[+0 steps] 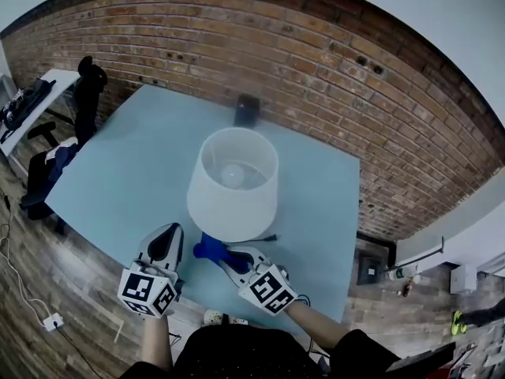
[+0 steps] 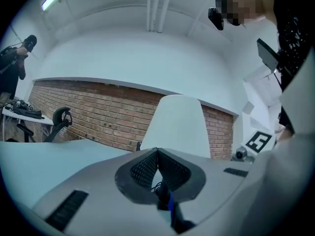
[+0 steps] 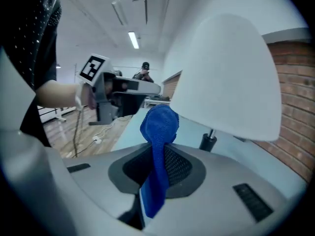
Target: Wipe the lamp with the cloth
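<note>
A lamp with a white shade point(image 1: 233, 184) stands in the middle of the pale blue table point(image 1: 118, 172). Its bulb point(image 1: 232, 175) shows through the open top. My right gripper point(image 1: 226, 253) is shut on a blue cloth point(image 1: 208, 247) just below the shade's near side. In the right gripper view the cloth point(image 3: 158, 129) sticks up from between the jaws, close under the shade point(image 3: 226, 77) and beside the dark stem point(image 3: 208, 140). My left gripper point(image 1: 169, 230) is shut and empty, left of the cloth and apart from the lamp. It faces the shade point(image 2: 179, 124).
A dark flat object point(image 1: 246, 110) lies at the table's far edge by the brick wall point(image 1: 331, 69). An office chair point(image 1: 87, 85) and a desk point(image 1: 28, 105) stand to the left. A power strip point(image 1: 49, 320) lies on the wooden floor.
</note>
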Action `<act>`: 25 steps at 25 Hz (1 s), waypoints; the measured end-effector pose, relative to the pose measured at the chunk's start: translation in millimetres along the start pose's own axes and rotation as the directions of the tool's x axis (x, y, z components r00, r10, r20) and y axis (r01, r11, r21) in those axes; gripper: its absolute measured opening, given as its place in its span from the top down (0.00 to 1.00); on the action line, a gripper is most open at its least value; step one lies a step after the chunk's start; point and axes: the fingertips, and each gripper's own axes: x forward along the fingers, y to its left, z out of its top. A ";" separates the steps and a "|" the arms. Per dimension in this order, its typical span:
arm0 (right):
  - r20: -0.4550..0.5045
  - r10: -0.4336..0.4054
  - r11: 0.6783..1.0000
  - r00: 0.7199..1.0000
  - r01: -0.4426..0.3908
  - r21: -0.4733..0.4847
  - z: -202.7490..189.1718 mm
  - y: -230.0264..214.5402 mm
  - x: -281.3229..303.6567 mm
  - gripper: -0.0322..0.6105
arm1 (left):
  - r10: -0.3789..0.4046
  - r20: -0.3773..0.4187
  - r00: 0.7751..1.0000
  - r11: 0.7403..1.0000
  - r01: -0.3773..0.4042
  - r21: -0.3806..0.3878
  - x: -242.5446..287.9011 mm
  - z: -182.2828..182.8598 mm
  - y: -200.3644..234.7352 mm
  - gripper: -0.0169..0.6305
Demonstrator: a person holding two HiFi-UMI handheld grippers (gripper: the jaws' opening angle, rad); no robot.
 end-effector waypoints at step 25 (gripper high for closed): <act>-0.037 -0.346 0.920 0.937 0.332 -0.210 -22.2 -56.5 116.5 0.86 | 0.037 -0.073 0.997 0.999 -0.039 -0.024 -29.2 -21.7 22.6 0.96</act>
